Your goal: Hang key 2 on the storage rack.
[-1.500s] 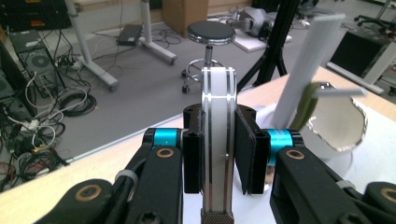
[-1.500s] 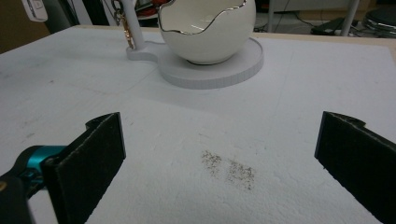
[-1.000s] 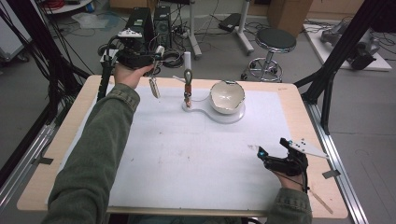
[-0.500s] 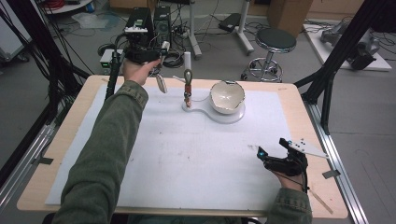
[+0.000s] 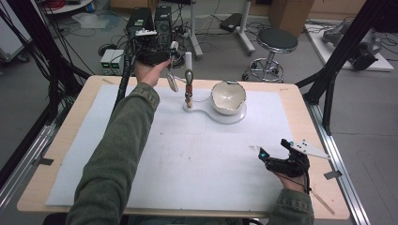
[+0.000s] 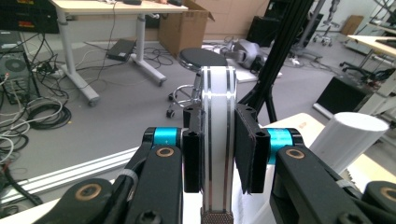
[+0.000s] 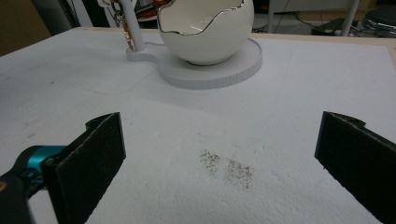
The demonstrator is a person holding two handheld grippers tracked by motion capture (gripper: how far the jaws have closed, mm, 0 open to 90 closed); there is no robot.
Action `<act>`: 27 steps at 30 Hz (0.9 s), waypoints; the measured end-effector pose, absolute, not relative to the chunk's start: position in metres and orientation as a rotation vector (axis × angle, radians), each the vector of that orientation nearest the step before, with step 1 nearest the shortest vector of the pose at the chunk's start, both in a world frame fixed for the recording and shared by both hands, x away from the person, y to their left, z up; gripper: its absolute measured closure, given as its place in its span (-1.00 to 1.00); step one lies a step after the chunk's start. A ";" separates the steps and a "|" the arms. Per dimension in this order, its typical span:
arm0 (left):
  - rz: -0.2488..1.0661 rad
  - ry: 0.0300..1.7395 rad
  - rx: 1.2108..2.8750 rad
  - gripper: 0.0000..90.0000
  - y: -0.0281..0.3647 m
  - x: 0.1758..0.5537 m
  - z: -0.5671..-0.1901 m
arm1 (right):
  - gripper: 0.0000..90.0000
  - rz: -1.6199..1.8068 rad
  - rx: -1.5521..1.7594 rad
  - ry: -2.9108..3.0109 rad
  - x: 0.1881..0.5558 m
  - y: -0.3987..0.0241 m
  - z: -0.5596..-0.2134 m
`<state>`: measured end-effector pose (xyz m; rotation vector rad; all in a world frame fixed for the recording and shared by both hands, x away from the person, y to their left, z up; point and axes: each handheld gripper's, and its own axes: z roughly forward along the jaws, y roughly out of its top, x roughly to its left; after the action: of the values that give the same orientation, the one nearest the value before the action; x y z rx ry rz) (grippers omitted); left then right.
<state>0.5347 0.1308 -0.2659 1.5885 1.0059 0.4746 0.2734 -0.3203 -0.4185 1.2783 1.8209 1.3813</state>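
Observation:
My left gripper [image 5: 157, 55] is held over the table's far edge, shut on the flat silver-and-white handle of a spoon [image 6: 217, 135]. The spoon's bowl [image 5: 172, 83] hangs down just left of a white stand [image 5: 188, 60]. The stand's round post [image 6: 348, 140] rises close by in the left gripper view. Another utensil with a brown handle [image 5: 188, 89] hangs on that stand. Beside it a white egg-shaped bowl [image 5: 228, 97] sits on the stand's round base [image 7: 243, 70]. My right gripper [image 5: 270, 157] rests at the front right, open, with nothing between its pads [image 7: 100, 149].
A white foam sheet [image 5: 187, 159] covers the wooden table. A few dark crumbs [image 7: 229, 168] lie on it ahead of the right gripper. Beyond the far edge are computers, cables, a stool [image 5: 277, 42] and black frame legs [image 5: 328, 79].
My left hand has carried the spoon to the right, closer to the white stand. The right gripper has stayed where it was.

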 end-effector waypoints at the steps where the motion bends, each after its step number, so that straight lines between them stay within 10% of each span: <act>1: 0.468 1.004 1.584 0.65 0.130 0.534 -0.266 | -0.99 1.380 1.277 1.821 0.273 -0.321 -0.419; 27: 0.413 0.950 1.693 0.65 0.114 0.530 -0.275 | -0.99 1.384 1.280 1.815 0.272 -0.321 -0.418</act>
<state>0.5301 0.1136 -0.2749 1.6935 0.9501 0.4128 0.2725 -0.3214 -0.4181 1.2801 1.8152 1.3843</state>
